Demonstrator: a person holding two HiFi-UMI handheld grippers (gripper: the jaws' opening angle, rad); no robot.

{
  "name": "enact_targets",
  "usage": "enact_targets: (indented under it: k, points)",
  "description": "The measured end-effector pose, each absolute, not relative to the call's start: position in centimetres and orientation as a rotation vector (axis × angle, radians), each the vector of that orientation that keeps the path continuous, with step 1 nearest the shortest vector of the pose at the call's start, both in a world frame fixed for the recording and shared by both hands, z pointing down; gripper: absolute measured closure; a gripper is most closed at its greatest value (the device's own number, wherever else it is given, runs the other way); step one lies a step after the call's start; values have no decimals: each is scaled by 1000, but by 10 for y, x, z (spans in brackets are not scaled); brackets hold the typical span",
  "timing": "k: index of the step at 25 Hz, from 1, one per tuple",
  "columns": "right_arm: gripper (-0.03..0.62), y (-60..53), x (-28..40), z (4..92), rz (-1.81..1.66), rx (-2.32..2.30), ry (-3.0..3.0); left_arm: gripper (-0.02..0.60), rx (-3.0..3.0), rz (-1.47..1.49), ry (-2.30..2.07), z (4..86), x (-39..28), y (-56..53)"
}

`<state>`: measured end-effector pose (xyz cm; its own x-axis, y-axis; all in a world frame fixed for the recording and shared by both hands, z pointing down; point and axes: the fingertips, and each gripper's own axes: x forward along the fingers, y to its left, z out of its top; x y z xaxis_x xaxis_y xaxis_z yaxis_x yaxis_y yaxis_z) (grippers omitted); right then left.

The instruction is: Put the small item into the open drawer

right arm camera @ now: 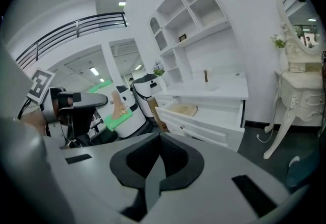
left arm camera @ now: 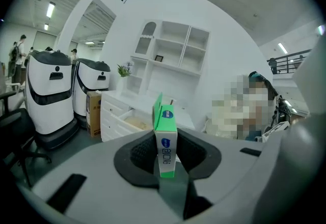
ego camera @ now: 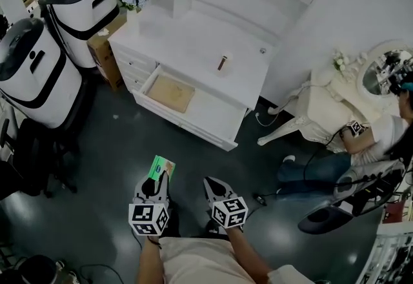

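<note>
Green and white, one small box sits pinched between the jaws of the left gripper, low in the centre of the head view. It is well apart from the one open drawer of the white dresser higher in the frame. Beside it, the right gripper has its jaws closed on nothing. At upper left stand two machines (white, black-lidded): a nearer machine and a farther machine.

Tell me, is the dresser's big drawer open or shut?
Open: the drawer juts out from the white dresser, its inside showing a tan sheet.
</note>
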<state>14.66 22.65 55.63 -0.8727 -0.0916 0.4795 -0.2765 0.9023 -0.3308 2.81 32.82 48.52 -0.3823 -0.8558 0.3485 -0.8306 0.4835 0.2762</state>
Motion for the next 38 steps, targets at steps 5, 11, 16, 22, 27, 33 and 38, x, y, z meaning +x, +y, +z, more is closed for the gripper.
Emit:
enact_targets:
  k: [5, 11, 16, 22, 27, 33, 38]
  points:
    - [569, 231, 104, 569, 535, 353, -2556, 477, 1450, -88, -2246, 489, -39, 329]
    - [569, 221, 75, 567, 545, 488, -2541, 477, 1503, -91, -2175, 503, -84, 318]
    - [569, 207, 62, 563, 558, 584, -2515, 477, 1552, -96, -2130, 501, -107, 306]
    - [569, 193, 27, 559, 477, 567, -2527, 477, 1571, -76, -2105, 502, -134, 286]
    - [569, 160, -5, 562, 525, 573, -2538, 477, 1601, -36, -2090, 501, -159, 253]
    - [569, 93, -35, 553, 556, 627, -2574, 477, 1666, 23, -2005, 508, -185, 174]
    - [569, 44, -52, 554, 605, 666, -2588, 477, 1732, 70, -1939, 514, -201, 116]
